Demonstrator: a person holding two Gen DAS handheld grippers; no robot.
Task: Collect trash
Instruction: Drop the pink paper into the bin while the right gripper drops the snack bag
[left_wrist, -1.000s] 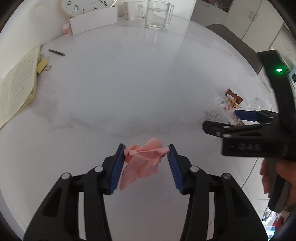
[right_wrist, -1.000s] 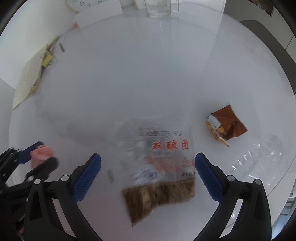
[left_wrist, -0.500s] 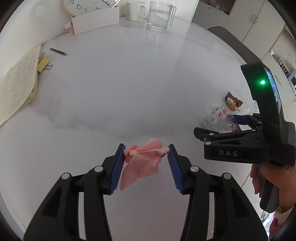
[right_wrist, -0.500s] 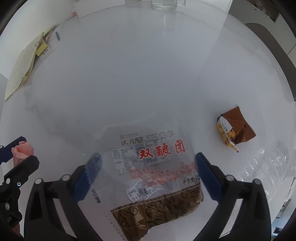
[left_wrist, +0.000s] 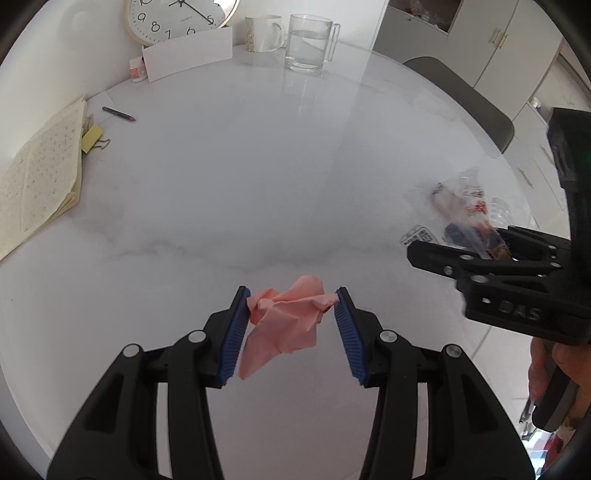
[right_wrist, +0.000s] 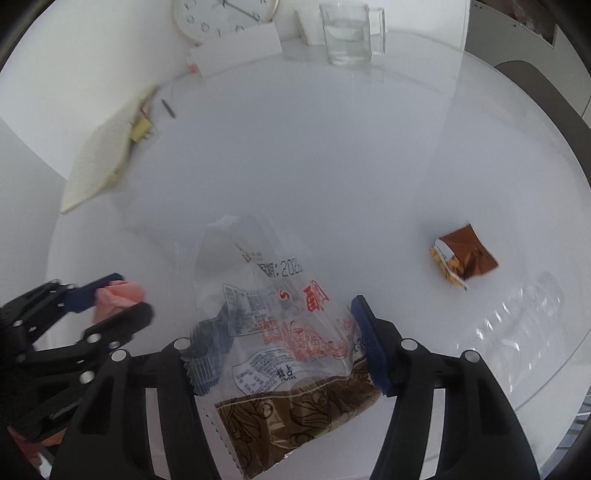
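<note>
My left gripper (left_wrist: 291, 314) is shut on a crumpled pink paper (left_wrist: 286, 317) and holds it above the white round table (left_wrist: 240, 177). The pink paper also shows in the right wrist view (right_wrist: 118, 295). My right gripper (right_wrist: 284, 339) is shut on a clear plastic snack bag (right_wrist: 288, 343) with red characters and a brown printed end, lifted off the table. The bag also shows in the left wrist view (left_wrist: 469, 218). A brown torn wrapper (right_wrist: 461, 260) and a clear crushed plastic bottle (right_wrist: 517, 325) lie on the table to the right.
At the back stand a glass mug of water (left_wrist: 312, 42), a white mug (left_wrist: 264, 33), a wall clock (left_wrist: 177, 16), a white card (left_wrist: 188, 51) and a small jar (left_wrist: 136, 70). An open notebook (left_wrist: 37, 177), a yellow clip (left_wrist: 92, 138) and a pencil (left_wrist: 118, 113) lie left. A dark chair (left_wrist: 461, 96) stands far right.
My right gripper has closed on the clear snack bag and lifted it off the table. My left gripper keeps holding the pink paper, drawn back a little.
</note>
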